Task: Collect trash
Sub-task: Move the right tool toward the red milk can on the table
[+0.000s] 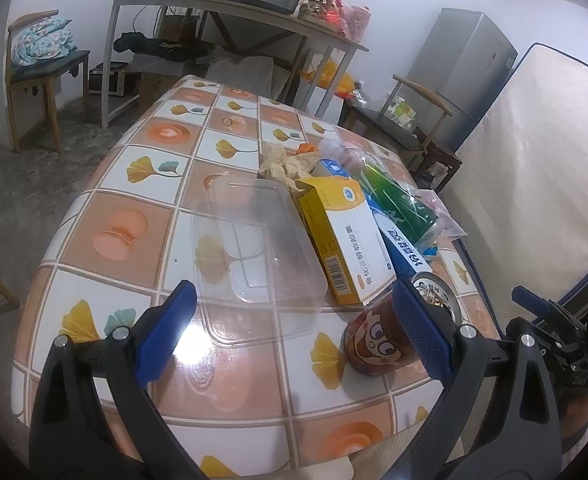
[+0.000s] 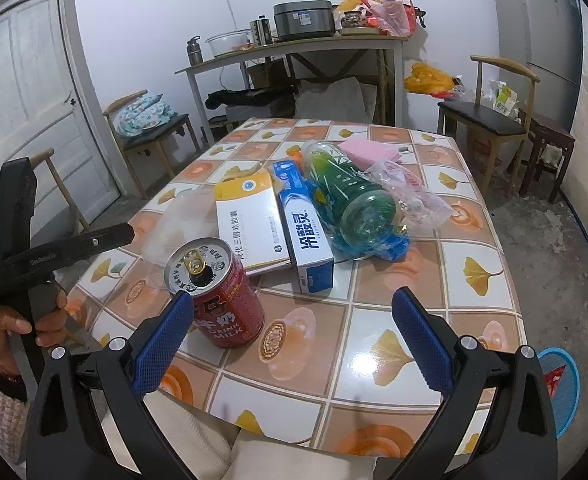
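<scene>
Trash lies on the tiled table [image 1: 142, 240] [image 2: 473, 320]. A red milk can [image 1: 377, 340] [image 2: 218, 292] stands upright near the front edge. Behind it lie a yellow-white box [image 1: 341, 236] [image 2: 250, 220], a blue-white toothpaste box [image 1: 401, 248] [image 2: 305, 236], a green plastic bottle [image 1: 397, 196] [image 2: 349, 196], a clear plastic lid [image 1: 254, 248] [image 2: 174, 224], crumpled paper [image 1: 282, 164] and a clear plastic bag [image 2: 413, 196]. My left gripper [image 1: 297, 332] is open, its right finger beside the can. My right gripper [image 2: 294, 340] is open, its left finger by the can.
A side table [image 1: 230, 8] [image 2: 294, 48] with a cooker and bags stands at the back. Chairs [image 1: 38, 64] [image 2: 489, 116] flank the table. A fridge [image 1: 461, 72] and a leaning mattress [image 1: 545, 160] are on the right. A blue bin [image 2: 561, 384] is on the floor.
</scene>
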Motion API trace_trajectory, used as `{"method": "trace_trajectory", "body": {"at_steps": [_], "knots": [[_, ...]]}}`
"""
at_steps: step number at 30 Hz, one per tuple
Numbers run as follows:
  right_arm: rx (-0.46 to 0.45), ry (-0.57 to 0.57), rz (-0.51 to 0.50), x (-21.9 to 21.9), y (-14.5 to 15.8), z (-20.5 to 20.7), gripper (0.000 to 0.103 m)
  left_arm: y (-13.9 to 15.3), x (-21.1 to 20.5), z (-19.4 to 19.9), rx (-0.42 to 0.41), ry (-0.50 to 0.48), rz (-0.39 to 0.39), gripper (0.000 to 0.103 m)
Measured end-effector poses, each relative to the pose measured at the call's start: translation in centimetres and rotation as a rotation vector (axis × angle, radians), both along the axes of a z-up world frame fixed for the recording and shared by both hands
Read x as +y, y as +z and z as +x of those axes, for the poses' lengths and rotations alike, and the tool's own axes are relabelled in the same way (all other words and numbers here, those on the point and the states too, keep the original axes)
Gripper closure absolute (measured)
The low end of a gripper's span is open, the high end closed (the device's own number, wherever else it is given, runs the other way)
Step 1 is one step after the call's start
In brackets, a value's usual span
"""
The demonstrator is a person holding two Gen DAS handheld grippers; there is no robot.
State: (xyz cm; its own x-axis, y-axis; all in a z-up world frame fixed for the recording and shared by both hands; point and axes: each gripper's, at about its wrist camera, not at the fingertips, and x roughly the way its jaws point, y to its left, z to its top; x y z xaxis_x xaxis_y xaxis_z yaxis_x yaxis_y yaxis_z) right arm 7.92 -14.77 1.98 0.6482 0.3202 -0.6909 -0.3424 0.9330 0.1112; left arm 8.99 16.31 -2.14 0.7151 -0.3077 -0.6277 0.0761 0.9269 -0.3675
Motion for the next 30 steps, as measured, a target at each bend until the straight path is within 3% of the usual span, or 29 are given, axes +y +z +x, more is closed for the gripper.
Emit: {"method": "trace_trajectory", "body": {"at_steps": [30], "knots": [[-0.002,0.030,0.008,1.3,-0.2,-0.4,0.007,-1.0,1.3,-0.3,0.039,0.043,0.023,0.009]]}}
